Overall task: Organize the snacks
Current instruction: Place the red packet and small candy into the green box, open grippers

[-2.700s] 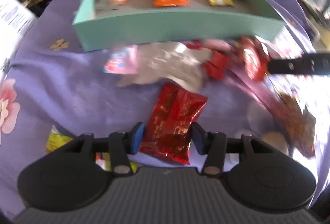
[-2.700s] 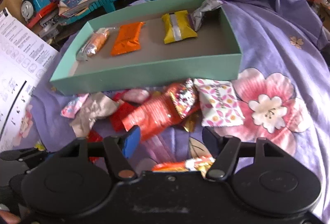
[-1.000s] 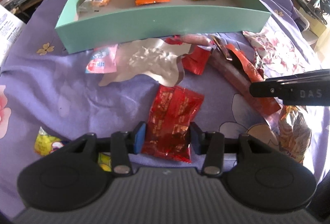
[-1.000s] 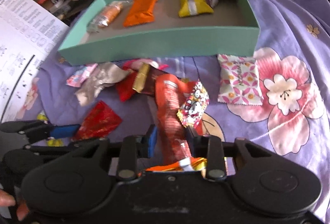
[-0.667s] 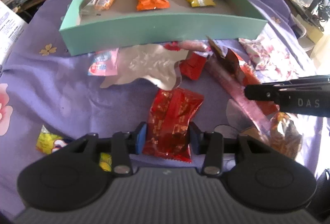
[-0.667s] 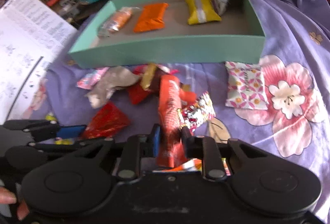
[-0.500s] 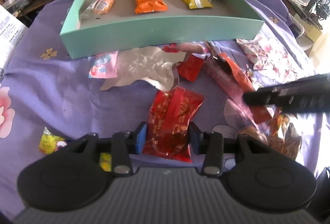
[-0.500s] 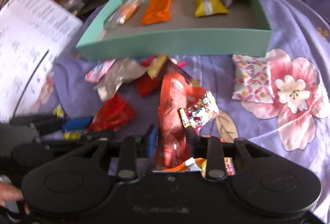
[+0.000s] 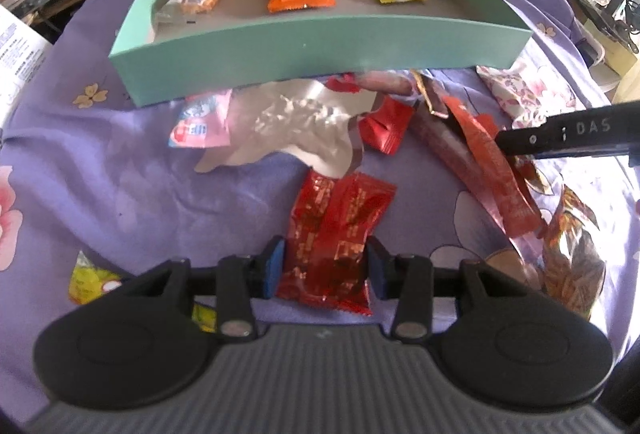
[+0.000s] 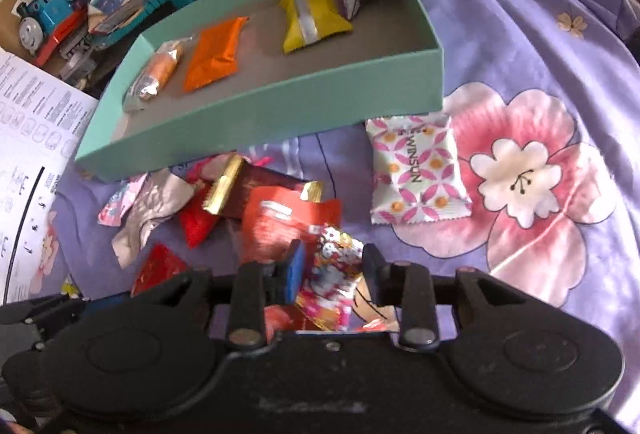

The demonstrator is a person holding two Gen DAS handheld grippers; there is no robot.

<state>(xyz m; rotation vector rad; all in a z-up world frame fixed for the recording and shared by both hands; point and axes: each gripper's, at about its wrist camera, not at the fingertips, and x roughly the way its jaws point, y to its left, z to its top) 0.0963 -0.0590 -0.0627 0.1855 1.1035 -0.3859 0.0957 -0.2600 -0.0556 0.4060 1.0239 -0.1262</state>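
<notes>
Risk lies on both sides: the left gripper [image 9: 325, 270] pinches only the near end of the red packet [image 9: 338, 230], which could slip on the way to the teal box [image 9: 320, 50], while the right gripper [image 10: 330, 270] is closed on a cartoon-print packet [image 10: 330, 274] together with the orange-red pouch [image 10: 280, 222], so one may drop out. Against a second ago, the left grip is unchanged; the right has rolled, and its pouch now reads broader.
</notes>
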